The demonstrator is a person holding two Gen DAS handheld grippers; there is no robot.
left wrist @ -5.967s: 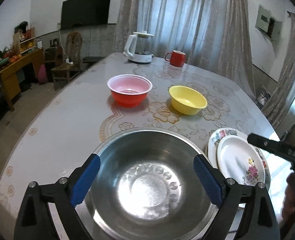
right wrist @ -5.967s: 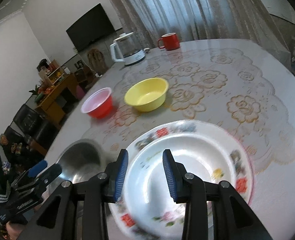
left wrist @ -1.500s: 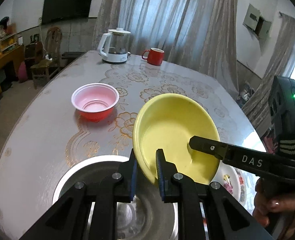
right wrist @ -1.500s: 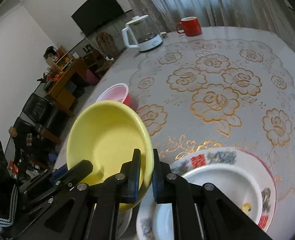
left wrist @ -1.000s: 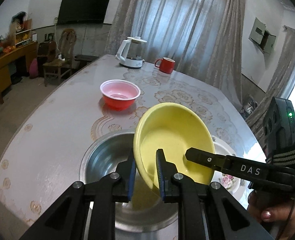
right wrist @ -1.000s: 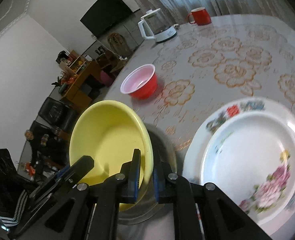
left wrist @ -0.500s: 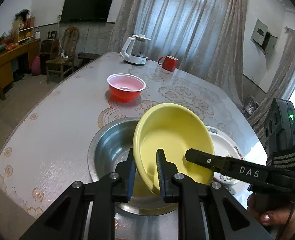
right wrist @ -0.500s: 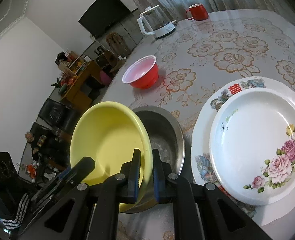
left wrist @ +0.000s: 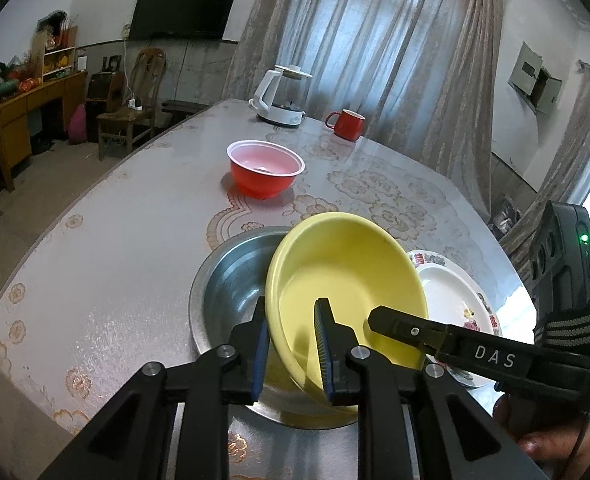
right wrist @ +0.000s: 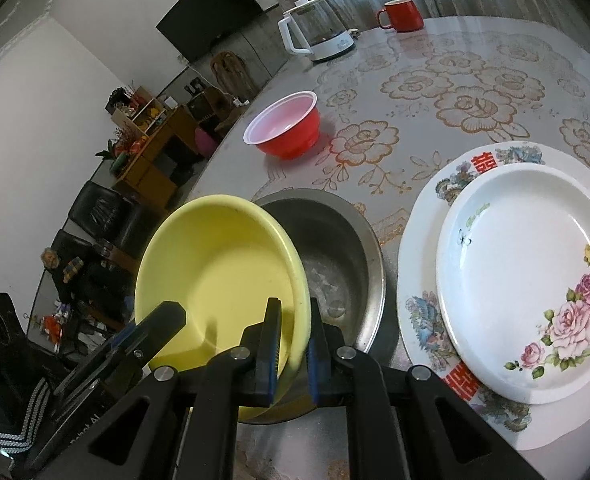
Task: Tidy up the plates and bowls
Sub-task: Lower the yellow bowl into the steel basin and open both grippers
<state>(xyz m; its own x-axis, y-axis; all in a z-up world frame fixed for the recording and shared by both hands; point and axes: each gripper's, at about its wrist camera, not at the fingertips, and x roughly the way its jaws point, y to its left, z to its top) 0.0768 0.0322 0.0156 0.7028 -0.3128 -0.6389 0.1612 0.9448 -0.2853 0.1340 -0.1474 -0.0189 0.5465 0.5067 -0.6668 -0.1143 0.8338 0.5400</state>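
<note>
A yellow bowl (left wrist: 347, 272) (right wrist: 215, 264) hangs tilted over a steel bowl (left wrist: 231, 280) (right wrist: 335, 240), its low edge inside the steel one. My left gripper (left wrist: 291, 312) is shut on the yellow bowl's near-left rim. My right gripper (right wrist: 293, 304) is shut on its right rim, and it shows as a black finger (left wrist: 395, 328) in the left wrist view. To the right, a rose-patterned white plate (right wrist: 527, 260) lies stacked on a larger decorated plate (right wrist: 427, 312). A red bowl (left wrist: 265, 168) (right wrist: 287, 128) stands alone farther back.
A white kettle (left wrist: 283, 96) and a red mug (left wrist: 347, 124) stand at the table's far end. The round table (left wrist: 115, 240) has a flowered cloth; its near edge is just below the steel bowl. A chair and a wooden desk stand beyond on the left.
The yellow bowl, once on the table beside the red bowl, was lifted by both grippers and carried back over the steel bowl. In the last second it sank slightly into it.
</note>
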